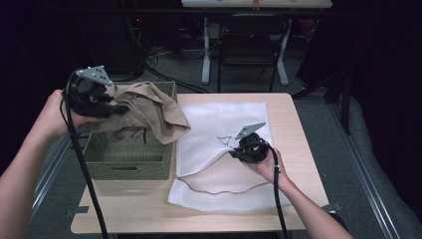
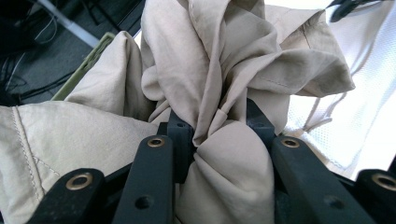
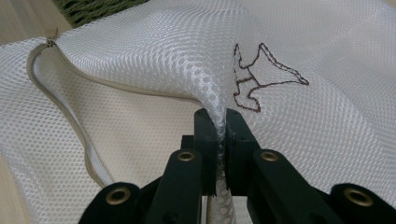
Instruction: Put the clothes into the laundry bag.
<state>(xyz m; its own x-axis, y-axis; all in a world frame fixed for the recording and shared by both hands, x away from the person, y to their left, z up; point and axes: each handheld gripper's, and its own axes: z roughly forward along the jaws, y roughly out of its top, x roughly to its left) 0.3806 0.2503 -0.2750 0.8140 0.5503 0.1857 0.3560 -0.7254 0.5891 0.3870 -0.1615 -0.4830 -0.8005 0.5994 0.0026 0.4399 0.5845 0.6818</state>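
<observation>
While the left claw point(image 1: 115, 108) is clamped on a bunched fold of the crumpled beige cotton garment point(image 1: 149, 112), holding it up over the near corner of the olive-green woven basket point(image 1: 130, 155), the right claw point(image 1: 234, 150) pinches the upper layer of the white mesh zip-up laundry bag point(image 1: 219, 119) that lies flat on the pale wooden desk point(image 1: 149, 209), lifting that layer so the curved zipper opening gapes toward the basket. In the left gripper view the cloth point(image 2: 219, 70) is squeezed tight between the jaws, with loose folds spilling to both sides; in the right gripper view the mesh point(image 3: 177, 51) rises to a ridge between jaws closed on it, just beside a small brown stitched outline point(image 3: 261, 79). To do this well, I'd judge, the right claw should raise the mesh higher and keep the mouth wide, while the left carries the garment across low and feeds the hanging end in first, so trailing folds don't snag the zipper point(image 3: 70, 121). How much of the garment is left inside the basket I can't tell, since its own folds cover that; the far end of the bag's opening is also hard to follow.
</observation>
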